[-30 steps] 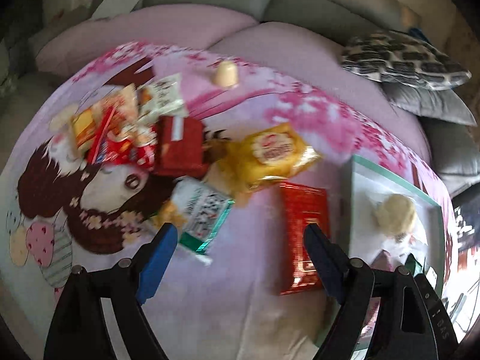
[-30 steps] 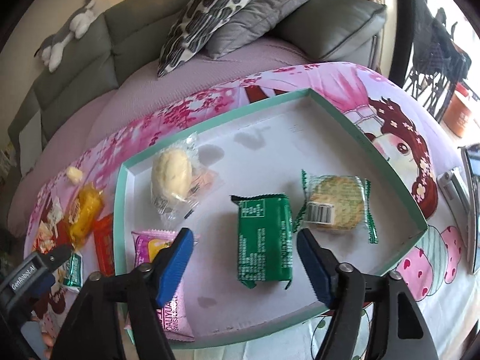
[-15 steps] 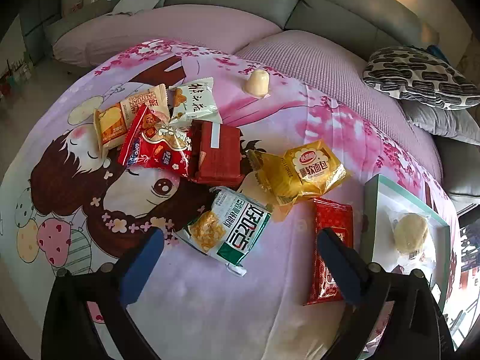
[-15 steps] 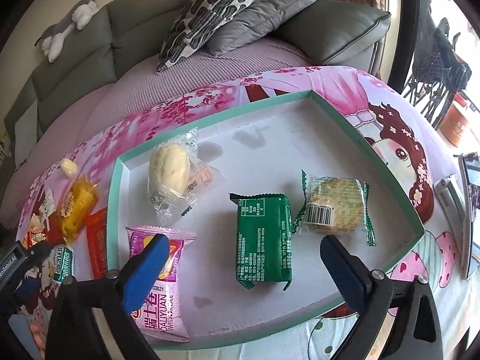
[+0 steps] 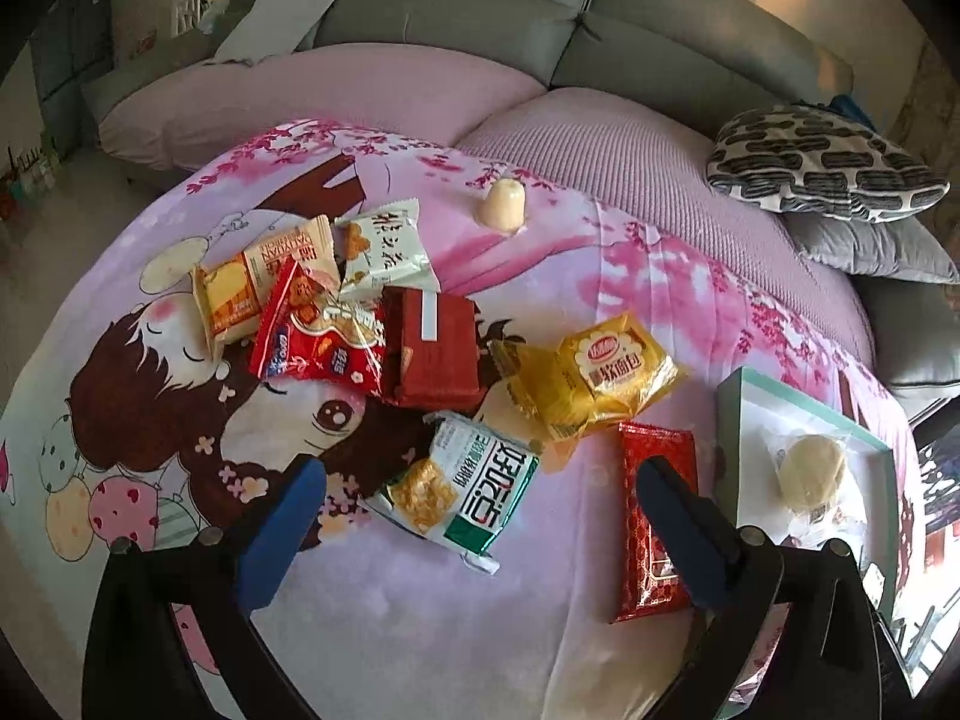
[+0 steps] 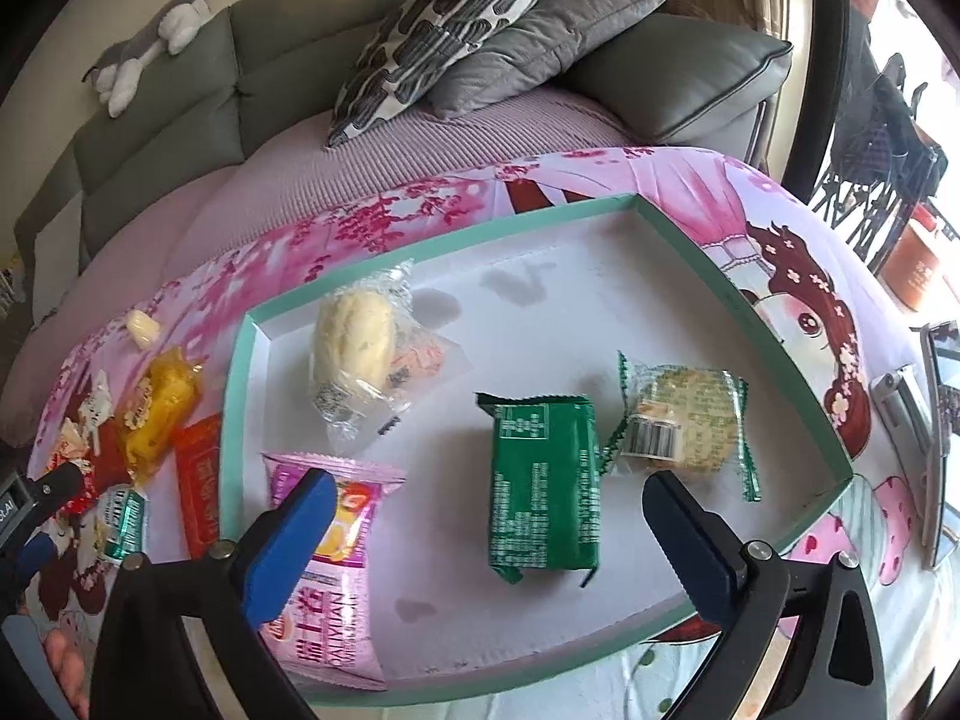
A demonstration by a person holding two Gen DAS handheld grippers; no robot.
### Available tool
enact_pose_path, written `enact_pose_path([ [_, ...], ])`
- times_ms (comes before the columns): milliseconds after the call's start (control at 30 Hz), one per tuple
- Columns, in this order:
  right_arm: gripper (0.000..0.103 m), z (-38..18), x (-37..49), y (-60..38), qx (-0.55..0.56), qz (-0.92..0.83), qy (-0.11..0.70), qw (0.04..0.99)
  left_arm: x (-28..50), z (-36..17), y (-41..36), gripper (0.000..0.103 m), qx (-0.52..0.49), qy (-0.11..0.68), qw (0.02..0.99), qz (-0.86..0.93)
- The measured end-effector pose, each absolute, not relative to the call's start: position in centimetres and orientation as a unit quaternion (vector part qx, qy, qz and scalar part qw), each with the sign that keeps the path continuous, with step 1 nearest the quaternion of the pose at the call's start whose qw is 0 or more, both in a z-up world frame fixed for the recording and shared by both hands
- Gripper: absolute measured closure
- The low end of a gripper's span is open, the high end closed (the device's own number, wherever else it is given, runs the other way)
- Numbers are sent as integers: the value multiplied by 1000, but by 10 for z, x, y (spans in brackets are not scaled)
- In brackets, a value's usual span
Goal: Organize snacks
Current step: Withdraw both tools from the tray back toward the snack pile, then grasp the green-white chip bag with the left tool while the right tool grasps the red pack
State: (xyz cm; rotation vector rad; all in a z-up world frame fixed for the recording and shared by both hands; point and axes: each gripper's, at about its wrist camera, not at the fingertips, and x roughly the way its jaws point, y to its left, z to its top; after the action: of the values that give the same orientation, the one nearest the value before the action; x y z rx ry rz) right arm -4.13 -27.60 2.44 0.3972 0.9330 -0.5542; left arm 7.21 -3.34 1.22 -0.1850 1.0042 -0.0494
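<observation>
My left gripper [image 5: 480,516] is open and empty above a white and green snack bag [image 5: 465,486] on the cartoon cloth. Beyond it lie a yellow bread pack [image 5: 600,375], a flat red packet [image 5: 657,516], a red box [image 5: 435,348], a red biscuit bag [image 5: 315,339] and more snacks. My right gripper [image 6: 486,534] is open and empty over the teal-rimmed white tray [image 6: 237,396]. The tray holds a green packet [image 6: 543,483], a round biscuit pack [image 6: 684,420], a pale bun [image 6: 357,339] and a pink pack [image 6: 327,576].
A small cream jelly cup [image 5: 503,205] stands alone toward the sofa. Grey sofa with patterned cushion [image 5: 822,162] runs behind the table. A phone [image 6: 936,438] lies on the cloth right of the tray. The tray's corner [image 5: 741,420] shows in the left wrist view.
Both grippers have opened wider and pulled back and up, so more of the table shows. The snacks have not moved.
</observation>
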Motion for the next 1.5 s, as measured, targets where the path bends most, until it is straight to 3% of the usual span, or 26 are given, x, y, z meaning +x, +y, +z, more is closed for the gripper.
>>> enact_pose_path([
  [267,0,22,-39,-269,191,-261,444,836,77,24,-9,0,-112,469,875,-45],
  [633,0,31,-30,-238,164,-232,419,863,89,34,37,0,-15,453,891,24],
  [1067,0,35,-6,-180,154,-160,402,889,101,24,92,0,-60,476,875,61],
  [1500,2,21,28,-139,122,-109,435,885,115,0,79,0,-85,524,848,-2],
])
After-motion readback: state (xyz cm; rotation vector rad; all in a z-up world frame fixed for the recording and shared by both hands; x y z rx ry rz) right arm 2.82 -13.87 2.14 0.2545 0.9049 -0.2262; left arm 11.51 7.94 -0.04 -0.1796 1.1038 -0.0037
